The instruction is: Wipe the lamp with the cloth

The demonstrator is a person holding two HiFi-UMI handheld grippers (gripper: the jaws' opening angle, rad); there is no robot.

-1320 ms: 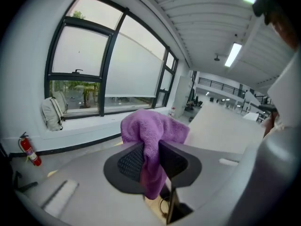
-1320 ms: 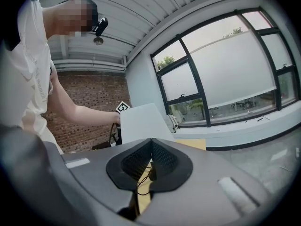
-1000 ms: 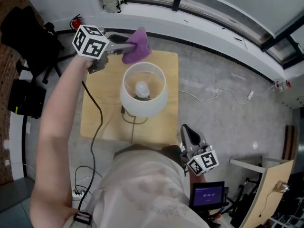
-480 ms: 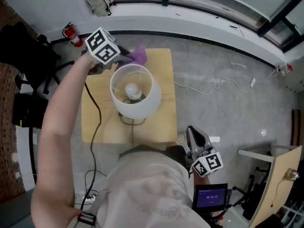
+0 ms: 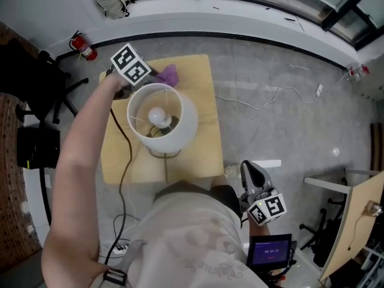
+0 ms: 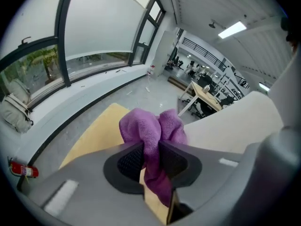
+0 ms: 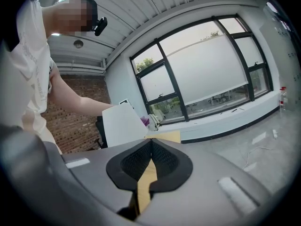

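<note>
Left hand-held gripper pinches the soft, limp cloth mid-bunch at the probably light, tippy lamp's twelve o'clock; right hand-held gripper sits pressed together.

Upright lamp with a white shade — crumpled purple cloth just beside its far rim

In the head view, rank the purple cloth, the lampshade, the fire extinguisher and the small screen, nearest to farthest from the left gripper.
1. purple cloth, clamped in the left gripper.
2. lampshade, right beside it, just below in the picture.
3. fire extinguisher, upper left.
4. small screen, bottom right.
</note>
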